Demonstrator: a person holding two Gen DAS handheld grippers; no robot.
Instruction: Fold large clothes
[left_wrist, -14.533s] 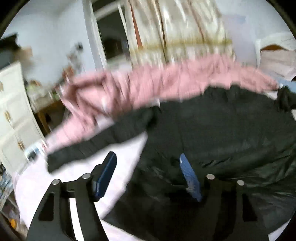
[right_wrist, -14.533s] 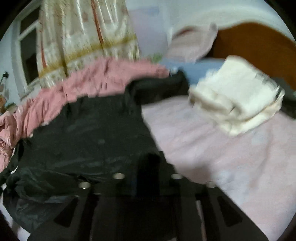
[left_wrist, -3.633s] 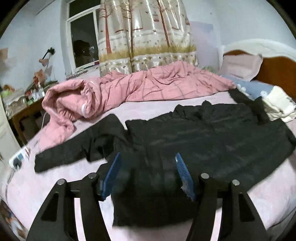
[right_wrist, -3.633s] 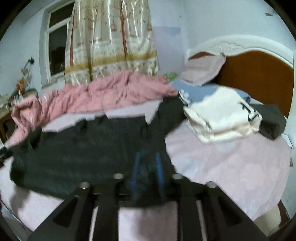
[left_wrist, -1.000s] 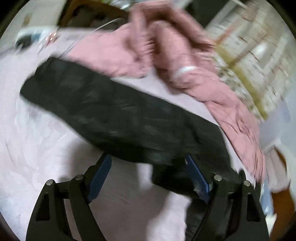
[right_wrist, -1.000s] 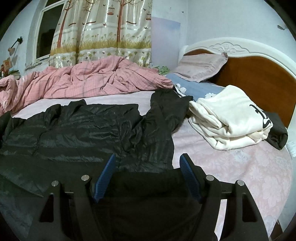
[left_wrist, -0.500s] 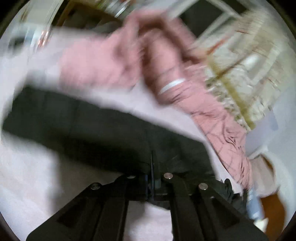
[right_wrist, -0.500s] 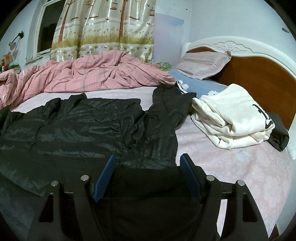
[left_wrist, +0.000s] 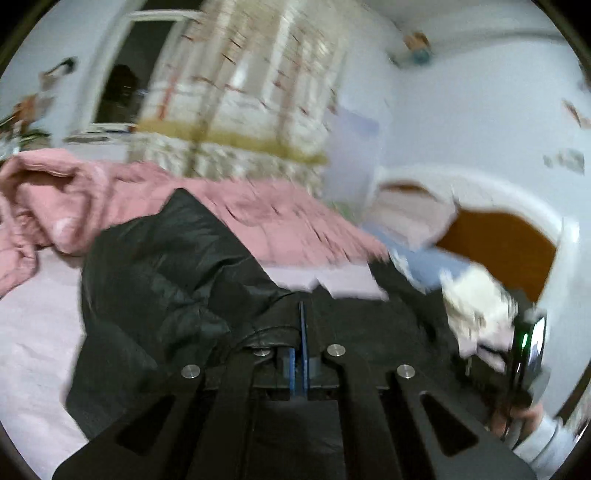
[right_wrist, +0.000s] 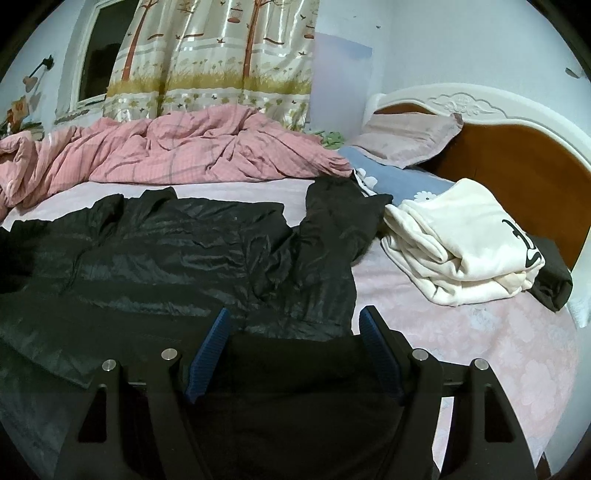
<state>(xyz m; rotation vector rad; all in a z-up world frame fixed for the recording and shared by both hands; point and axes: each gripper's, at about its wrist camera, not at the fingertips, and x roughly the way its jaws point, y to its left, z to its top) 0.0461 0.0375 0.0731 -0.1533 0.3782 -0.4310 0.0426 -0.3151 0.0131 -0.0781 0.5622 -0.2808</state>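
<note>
The black jacket (right_wrist: 177, 251) lies across the bed (right_wrist: 498, 332), long axis sideways; the left gripper (left_wrist: 301, 325), clamped on its lifted sleeve, is nearer; the right gripper (right_wrist: 295, 336) hovers wide open over the hem.

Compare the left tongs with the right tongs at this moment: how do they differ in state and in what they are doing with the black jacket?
1. The left tongs are shut, pads together; the right tongs stand wide open.
2. The left tongs pinch a lifted sleeve of the black jacket; the right tongs grip nothing, hovering above its hem.
3. The left view is motion-blurred; the right view is sharp.

Both have blue pads and face the same jacket on the bed.
</note>
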